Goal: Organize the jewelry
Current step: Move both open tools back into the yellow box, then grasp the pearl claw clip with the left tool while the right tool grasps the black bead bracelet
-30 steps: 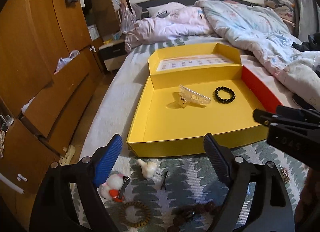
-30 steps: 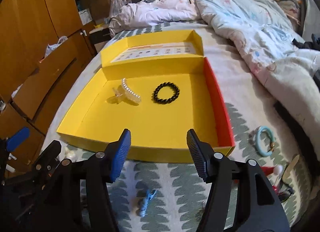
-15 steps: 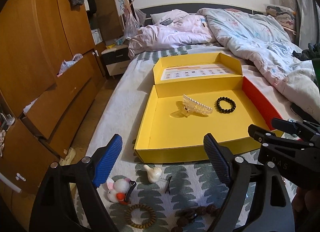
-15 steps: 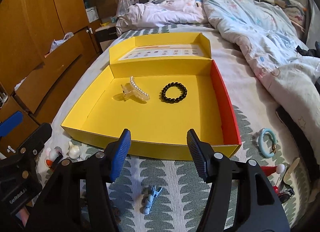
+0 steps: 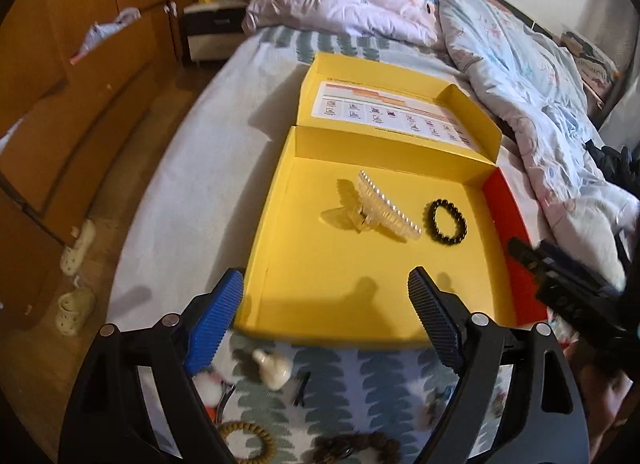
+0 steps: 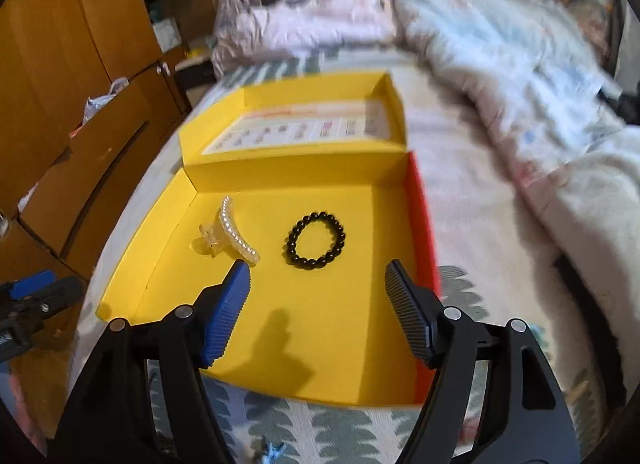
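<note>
An open yellow box [image 5: 360, 292] [image 6: 320, 328] lies on the bed. Inside it are a pearl hair claw [image 5: 380, 212] [image 6: 230, 234] and a black bead bracelet [image 5: 446, 222] [image 6: 316, 240]. My left gripper [image 5: 326, 316] is open and empty over the box's near edge. My right gripper [image 6: 318, 304] is open and empty above the box floor. In front of the box lie a white bird charm [image 5: 274, 366], a wooden bead bracelet [image 5: 244, 442], a dark bead bracelet [image 5: 356, 446] and a dark hair pin [image 5: 301, 384]. A blue clip [image 6: 272, 450] lies below the right gripper.
A wooden wardrobe with drawers [image 5: 60, 112] stands to the left. A rumpled duvet [image 5: 520, 76] and pillows [image 5: 340, 0] fill the far and right side of the bed. Slippers [image 5: 76, 276] lie on the floor. The right gripper's body [image 5: 576, 296] shows at the left view's right edge.
Both grippers have moved forward and tipped down towards the box; the right one now hangs over the box floor. Both stay open and empty.
</note>
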`<state>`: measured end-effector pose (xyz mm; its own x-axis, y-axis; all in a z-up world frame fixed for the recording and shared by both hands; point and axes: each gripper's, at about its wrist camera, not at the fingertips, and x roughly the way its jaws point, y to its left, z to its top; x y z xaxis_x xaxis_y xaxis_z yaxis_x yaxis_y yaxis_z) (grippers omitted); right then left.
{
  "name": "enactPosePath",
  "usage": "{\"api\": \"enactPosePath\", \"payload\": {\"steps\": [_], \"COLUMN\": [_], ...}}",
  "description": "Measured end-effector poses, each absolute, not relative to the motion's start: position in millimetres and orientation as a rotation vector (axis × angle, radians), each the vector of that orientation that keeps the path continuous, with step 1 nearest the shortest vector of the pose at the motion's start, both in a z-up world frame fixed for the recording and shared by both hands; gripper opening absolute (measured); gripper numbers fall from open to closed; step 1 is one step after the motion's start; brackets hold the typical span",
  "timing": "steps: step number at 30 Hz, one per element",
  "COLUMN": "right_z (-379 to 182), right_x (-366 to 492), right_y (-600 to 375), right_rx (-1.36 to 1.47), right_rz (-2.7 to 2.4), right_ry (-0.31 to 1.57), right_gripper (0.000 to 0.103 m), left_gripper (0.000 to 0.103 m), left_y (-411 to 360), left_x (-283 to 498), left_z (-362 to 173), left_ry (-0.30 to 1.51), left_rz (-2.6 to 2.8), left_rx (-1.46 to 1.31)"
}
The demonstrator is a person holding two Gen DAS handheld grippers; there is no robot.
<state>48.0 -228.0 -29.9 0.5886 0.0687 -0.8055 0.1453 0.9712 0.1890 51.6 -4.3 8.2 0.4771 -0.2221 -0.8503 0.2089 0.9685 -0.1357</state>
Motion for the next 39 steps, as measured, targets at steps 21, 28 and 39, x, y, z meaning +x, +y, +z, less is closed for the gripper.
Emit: {"api": "enactPosePath", "payload": {"steps": [21,28,39], "right_z": [-92,-106,-114], "right_x": [152,159,158], "right_y": [-234,-218,-209], "right_rx": [0.195,0.090,0.033], "right_rz": [-0.128,-0.140,-0.134], "right_ry": [1.198,1.236,1.272], "right_gripper": [0.074,0.074,0.072], "left_gripper": [0.083,0.083,0.084], "left_y": [-69,-79,-76], "left_x": [165,171,159], "left_z": [-70,-94,-104], "left_ry": [1.320,1.356,1.376], "left_rz": [-0.354,-0.315,-0.284], "left_rx": [-0.054,0.003,0.048]}}
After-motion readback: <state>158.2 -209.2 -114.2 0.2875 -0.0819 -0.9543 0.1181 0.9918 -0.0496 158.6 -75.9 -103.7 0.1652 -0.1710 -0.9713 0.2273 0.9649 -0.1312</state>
